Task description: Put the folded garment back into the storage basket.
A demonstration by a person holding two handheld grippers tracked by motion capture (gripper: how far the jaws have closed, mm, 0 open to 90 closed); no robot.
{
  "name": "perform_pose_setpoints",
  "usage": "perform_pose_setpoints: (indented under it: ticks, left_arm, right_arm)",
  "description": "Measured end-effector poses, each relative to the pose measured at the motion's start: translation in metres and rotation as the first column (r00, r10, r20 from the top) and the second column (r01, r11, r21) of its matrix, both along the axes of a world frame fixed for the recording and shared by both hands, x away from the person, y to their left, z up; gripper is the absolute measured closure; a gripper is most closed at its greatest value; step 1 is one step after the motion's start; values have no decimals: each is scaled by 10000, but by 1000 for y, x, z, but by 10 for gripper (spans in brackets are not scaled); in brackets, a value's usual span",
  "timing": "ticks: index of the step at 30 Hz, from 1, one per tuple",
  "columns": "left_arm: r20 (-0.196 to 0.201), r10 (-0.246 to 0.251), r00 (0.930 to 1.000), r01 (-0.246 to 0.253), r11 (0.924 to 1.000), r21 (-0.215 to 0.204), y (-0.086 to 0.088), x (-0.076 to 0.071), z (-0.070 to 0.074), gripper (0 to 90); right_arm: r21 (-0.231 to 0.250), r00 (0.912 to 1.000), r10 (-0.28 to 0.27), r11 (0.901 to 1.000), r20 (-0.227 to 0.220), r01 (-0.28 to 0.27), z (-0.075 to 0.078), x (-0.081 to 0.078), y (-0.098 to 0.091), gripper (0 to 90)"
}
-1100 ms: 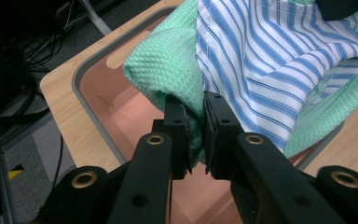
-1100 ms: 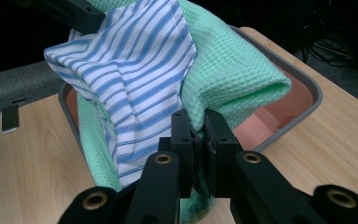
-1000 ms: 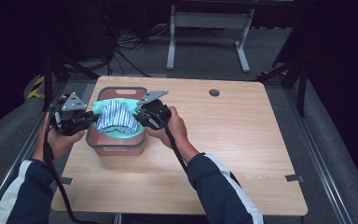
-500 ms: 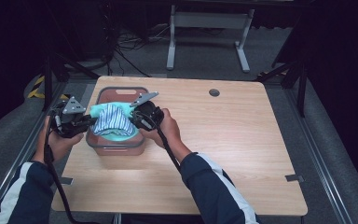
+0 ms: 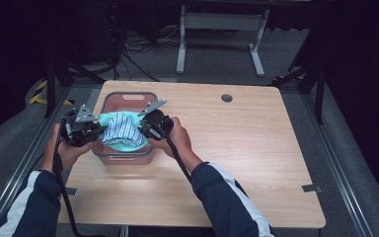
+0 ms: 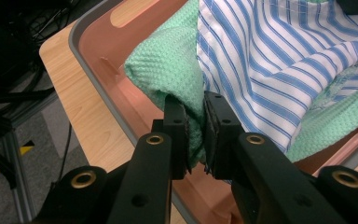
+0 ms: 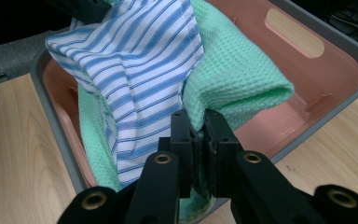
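The left tool (image 6: 195, 119) is squeezed tight on a fold of the green cloth (image 6: 168, 70), and the right tool (image 7: 199, 135) pinches another fold of it. The green cloth is bumpy like a waffle. A smooth striped cloth (image 5: 122, 127), blue and white, hangs over it. Both sag into a pink tub (image 5: 123, 98) with a grey rim, near the left edge of the wooden surface (image 5: 256, 148).
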State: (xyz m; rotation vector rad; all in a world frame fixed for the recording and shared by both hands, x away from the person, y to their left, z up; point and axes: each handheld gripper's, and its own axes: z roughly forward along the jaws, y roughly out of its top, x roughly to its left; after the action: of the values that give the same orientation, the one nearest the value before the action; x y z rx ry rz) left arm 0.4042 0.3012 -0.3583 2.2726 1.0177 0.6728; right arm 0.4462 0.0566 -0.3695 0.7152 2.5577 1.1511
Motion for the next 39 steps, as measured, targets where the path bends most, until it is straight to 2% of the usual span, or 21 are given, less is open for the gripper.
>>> perform_pose_setpoints:
  ticks: [4, 5, 7, 8, 9, 10, 16, 19, 20, 24, 26, 32, 37, 38, 39]
  left_arm:
    - [-111, -17, 9999, 18, 10000, 86, -2, 1, -2, 803]
    - [8, -41, 10000, 41, 10000, 88, -3, 2, -3, 802]
    - [-135, -7, 9999, 10, 9998, 201, -4, 2, -3, 800]
    - [-16, 47, 10000, -47, 9999, 157, -4, 2, -4, 798]
    - [-107, 20, 9999, -18, 9998, 210, -3, 2, -3, 798]
    - [-34, 15, 10000, -14, 9997, 223, -3, 2, -3, 798]
    - [4, 124, 9999, -124, 9998, 151, -1, 2, -3, 794]
    - [39, 213, 9998, -213, 9998, 66, 0, 2, -4, 769]
    - [-90, 104, 9999, -103, 9998, 173, 0, 2, -3, 766]
    - [-5, 192, 9998, -192, 9998, 97, 0, 2, -4, 735]
    - [114, 222, 9997, -222, 9997, 39, 0, 1, -3, 722]
    - [412, 160, 9990, -151, 9996, -222, -5, -5, 5, 687]
    - [752, -145, 9971, 192, 9979, -619, -20, -15, 12, 626]
    - [752, -145, 9971, 192, 9979, -619, -20, -15, 12, 608]
    - [919, -312, 9953, 366, 9976, -580, -28, -19, 14, 584]
  right_arm:
    - [5, 10000, -84, 10000, 6, 84, -2, 1, -2, 835]
    - [-21, 10000, -95, 10000, -20, 95, -2, 1, -2, 831]
    - [-20, 9999, -112, 9999, -71, 112, -4, 2, -2, 828]
    - [-33, 9999, -116, 9999, -68, 116, -5, 3, -1, 828]
    - [-28, 9999, -103, 9999, -68, 103, -5, 3, 0, 828]
    - [-54, 10000, -74, 10000, -67, 74, -6, 3, 0, 828]
    - [-153, 10000, -33, 9999, -50, 32, -9, 3, 5, 823]
    - [-199, 10000, -32, 9998, -87, 30, -10, 3, 6, 813]
    - [-242, 10000, -44, 9997, -88, 42, -11, 3, 6, 804]
    - [-248, 9999, -139, 9996, -62, 137, -11, 3, 5, 774]
    - [-240, 9998, -199, 9995, -35, 198, -11, 4, 3, 737]
    - [-259, 9998, -212, 9994, 17, 212, -11, 1, -4, 720]
    - [-183, 9996, -231, 9996, 185, 234, -7, -4, -19, 685]
    - [-163, 9996, -207, 9996, 215, 210, -5, -5, -23, 676]
    - [-154, 9994, -223, 9996, 265, 227, -3, -7, -27, 670]
